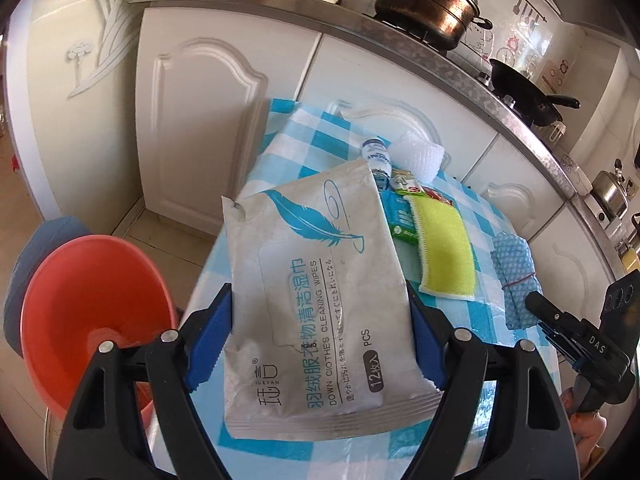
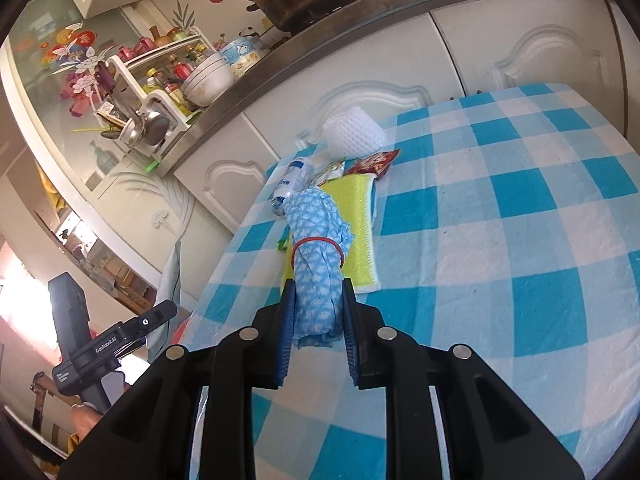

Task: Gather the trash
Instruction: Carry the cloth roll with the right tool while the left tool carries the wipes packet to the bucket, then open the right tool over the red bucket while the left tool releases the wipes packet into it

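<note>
Gripping the wipes pack [image 1: 316,280] across its width, the left tool [image 1: 320,340] is held just beside the red bin [image 1: 88,316], which lies to the pack's left. A rolled blue cloth [image 2: 318,276] is clamped in the right tool [image 2: 318,336], farther from the bin, above the table [image 2: 500,240].

The wipes pack [image 1: 320,288] covers most of the green wrapper [image 1: 400,216] at centre frame, and the orange basin [image 1: 92,320] runs behind the gripper's arm at lower left.
</note>
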`<state>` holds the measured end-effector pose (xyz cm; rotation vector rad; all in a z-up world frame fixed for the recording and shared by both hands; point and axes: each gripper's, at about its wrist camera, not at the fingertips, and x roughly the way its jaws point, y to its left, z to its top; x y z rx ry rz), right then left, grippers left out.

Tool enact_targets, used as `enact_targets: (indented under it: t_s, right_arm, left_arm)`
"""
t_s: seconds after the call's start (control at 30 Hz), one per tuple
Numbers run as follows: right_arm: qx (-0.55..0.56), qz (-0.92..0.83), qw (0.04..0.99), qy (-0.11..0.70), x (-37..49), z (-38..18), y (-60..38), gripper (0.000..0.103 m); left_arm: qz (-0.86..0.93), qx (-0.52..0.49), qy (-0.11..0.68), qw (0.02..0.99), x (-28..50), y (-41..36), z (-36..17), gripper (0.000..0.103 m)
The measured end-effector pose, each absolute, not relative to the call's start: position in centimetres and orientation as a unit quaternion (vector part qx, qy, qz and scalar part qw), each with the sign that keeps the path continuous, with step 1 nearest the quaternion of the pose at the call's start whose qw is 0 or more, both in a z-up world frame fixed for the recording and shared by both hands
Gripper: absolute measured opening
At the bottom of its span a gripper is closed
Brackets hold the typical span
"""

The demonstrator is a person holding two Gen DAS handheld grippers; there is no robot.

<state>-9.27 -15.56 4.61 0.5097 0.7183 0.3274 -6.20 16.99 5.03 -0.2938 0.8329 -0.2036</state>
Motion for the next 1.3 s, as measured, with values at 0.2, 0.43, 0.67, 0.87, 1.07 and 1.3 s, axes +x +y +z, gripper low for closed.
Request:
enact_targets:
  t_s: [0.2,0.43,0.67,0.87,1.07,1.3]
  right_arm:
    - [0.234,0.2,0.876,0.372,-10.3,5.4,-11.3,0.024]
    - [0.205,0.259,0.854,0.401,-10.1,6.6,-4.3,0.024]
    - [0.148,0.312,0.835,0.428,-9.0,7.5,3.8,0.025]
    - [0.103,0.345,0.816,0.453,-7.2,7.0,10.3,0.026]
    - [0.06,0.356,0.804,0.473,-5.9,5.3,15.2,0.027]
    - [0.027,0.348,0.801,0.487,-4.9,3.9,18.1,0.056]
  left_arm:
    - [-0.051,-0.146,0.393,0.907,-8.6,22.5,4.9,0.08]
    - [0.01,-0.178,0.393,0.902,-10.3,29.4,3.6,0.08]
    - [0.049,-0.219,0.398,0.89,-11.0,34.8,1.5,0.08]
    - [0.058,-0.242,0.407,0.879,-10.9,36.6,-0.3,0.08]
    - [0.056,-0.253,0.421,0.869,-10.3,37.3,-2.3,0.08]
    - [0.044,-0.258,0.444,0.857,-9.4,37.5,-4.5,0.087]
